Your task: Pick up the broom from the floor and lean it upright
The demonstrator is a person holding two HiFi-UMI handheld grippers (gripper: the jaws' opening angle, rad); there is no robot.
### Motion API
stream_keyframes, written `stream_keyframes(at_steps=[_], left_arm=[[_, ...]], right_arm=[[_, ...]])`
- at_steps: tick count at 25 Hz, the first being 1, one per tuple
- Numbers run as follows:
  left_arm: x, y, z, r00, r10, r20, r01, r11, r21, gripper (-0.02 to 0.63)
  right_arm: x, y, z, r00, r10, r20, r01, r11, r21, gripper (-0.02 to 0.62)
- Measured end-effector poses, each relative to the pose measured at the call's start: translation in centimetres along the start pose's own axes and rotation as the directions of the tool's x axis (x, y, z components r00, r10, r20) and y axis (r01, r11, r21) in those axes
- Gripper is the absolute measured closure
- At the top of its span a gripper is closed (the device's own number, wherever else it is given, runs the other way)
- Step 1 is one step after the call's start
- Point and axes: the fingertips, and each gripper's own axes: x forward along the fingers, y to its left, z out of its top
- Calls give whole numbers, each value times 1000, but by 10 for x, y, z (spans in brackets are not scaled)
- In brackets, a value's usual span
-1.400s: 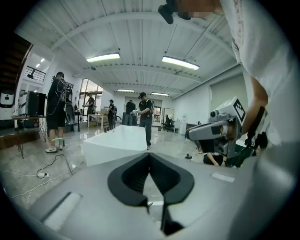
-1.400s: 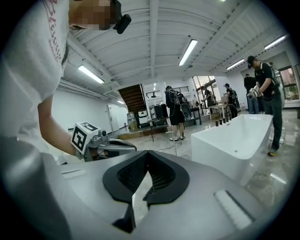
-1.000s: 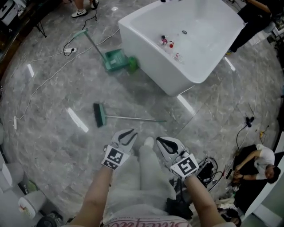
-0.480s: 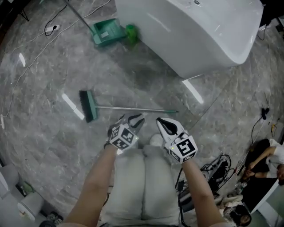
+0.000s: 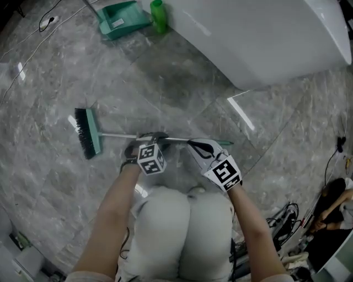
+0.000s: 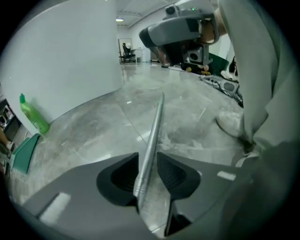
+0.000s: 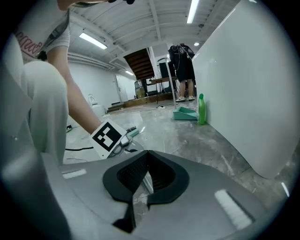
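The broom lies flat on the grey marble floor, its green head at the left and its metal handle running right. My left gripper is down over the handle's middle. In the left gripper view the handle runs between the jaws of the left gripper, which have just been opening and leave a gap on both sides. My right gripper sits on the handle nearer its free end. In the right gripper view the right gripper has its tips together, with a strip of handle showing in the hollow behind them.
A large white bathtub fills the upper right. A green dustpan and a green bottle stand by its left end. Cables trail at the upper left and lower right. My knees are just below the grippers.
Both grippers have dropped from in front of my legs down to the broom handle on the floor. The left one has rolled and its jaws now straddle the handle. The broom has not moved.
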Motion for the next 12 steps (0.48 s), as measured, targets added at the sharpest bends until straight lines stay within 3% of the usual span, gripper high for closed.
stream_keyframes(at_steps=[6,12], left_arm=[[26,0,-15,998,-16,-64,25,989,146,525],[32,-1,-18,995,-75,-67,86,980,180,522]], right_arm=[[16,-13,-18,1000,8,-2,-8,1000,-3,594],[32,-9,-18,999,42,0,-42,999,-2,594]])
